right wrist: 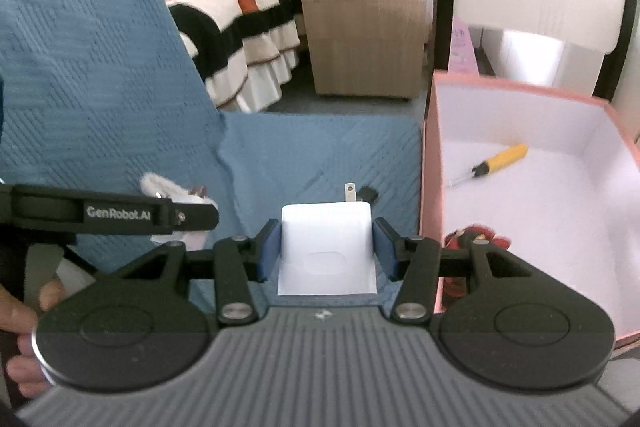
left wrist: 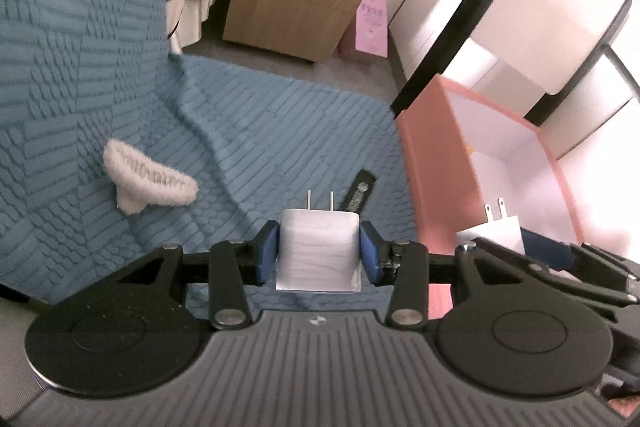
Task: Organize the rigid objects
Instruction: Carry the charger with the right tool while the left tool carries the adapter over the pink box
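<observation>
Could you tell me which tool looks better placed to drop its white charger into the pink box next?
Probably the right tool: its charger sits just beside the pink box. The left tool is farther away.

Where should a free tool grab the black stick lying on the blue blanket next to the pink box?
Grip the black stick across its narrow width at mid-length, coming from above. It lies flat on the blanket, long and slim, its near end hidden behind the held charger.

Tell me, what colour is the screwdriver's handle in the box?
Yellow, with a black collar: screwdriver, clearest in the right wrist view.
</observation>
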Action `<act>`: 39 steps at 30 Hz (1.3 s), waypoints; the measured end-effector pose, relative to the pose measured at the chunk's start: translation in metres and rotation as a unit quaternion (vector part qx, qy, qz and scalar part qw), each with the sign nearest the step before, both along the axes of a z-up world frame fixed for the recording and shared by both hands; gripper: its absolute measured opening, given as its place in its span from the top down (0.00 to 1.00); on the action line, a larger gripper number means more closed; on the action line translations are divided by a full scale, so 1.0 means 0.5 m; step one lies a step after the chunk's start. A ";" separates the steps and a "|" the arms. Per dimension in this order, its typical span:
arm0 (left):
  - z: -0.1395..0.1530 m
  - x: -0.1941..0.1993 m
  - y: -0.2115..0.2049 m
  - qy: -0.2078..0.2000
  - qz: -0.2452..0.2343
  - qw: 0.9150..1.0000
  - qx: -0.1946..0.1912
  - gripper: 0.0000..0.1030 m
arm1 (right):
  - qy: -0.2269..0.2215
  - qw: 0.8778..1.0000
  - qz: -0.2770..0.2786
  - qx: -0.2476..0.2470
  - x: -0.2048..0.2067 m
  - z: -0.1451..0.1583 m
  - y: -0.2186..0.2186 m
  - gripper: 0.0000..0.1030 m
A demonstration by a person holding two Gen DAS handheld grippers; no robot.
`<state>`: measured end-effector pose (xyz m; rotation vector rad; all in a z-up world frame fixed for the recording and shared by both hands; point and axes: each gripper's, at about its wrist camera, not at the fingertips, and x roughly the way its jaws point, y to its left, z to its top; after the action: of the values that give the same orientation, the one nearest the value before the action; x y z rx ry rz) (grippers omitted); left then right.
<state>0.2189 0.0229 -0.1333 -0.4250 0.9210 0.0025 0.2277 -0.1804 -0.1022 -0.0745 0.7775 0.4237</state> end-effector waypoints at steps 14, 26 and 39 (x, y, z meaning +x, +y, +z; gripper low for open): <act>0.166 0.012 -0.091 -0.041 -0.015 0.999 -0.003 0.53 | -0.047 0.998 -0.015 0.035 0.002 0.144 -0.101 0.49; 0.269 0.073 -0.239 -0.085 -0.038 0.996 -0.013 0.53 | -0.085 0.994 -0.038 0.052 0.019 0.209 -0.234 0.49; 0.201 0.181 -0.449 -0.049 -0.100 0.994 0.000 0.53 | -0.065 0.991 -0.101 0.053 0.061 0.148 -0.392 0.49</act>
<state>0.3095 -0.2016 -0.0327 -0.3298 0.8630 -0.1994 0.2584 -0.3761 -0.0282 0.0761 0.6266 0.2649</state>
